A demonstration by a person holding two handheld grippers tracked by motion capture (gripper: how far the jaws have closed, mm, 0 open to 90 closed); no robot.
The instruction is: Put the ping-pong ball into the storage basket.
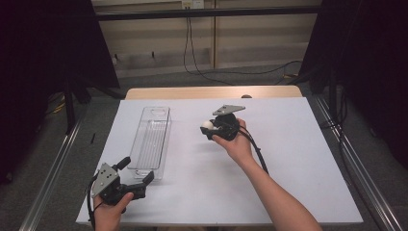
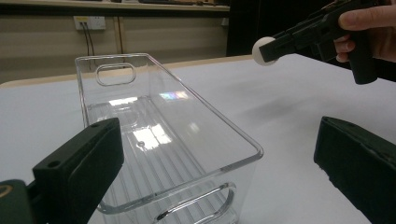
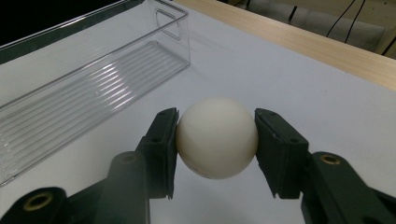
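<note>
White ball (image 3: 216, 138) in right tool (image 3: 215, 140) — beside clear bin (image 1: 153, 139).

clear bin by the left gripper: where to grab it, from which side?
Take the clear bin by its near short end wall, coming from the person's side. That wall faces the open left gripper, which stands just in front of it, and has a handle cutout under the rim. One jaw inside and one outside should pinch the thin wall. The long sides look too wide apart to span.

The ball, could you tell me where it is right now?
The ball is clamped between the right gripper's jaws, held above the table just right of the clear bin in the high view.
</note>
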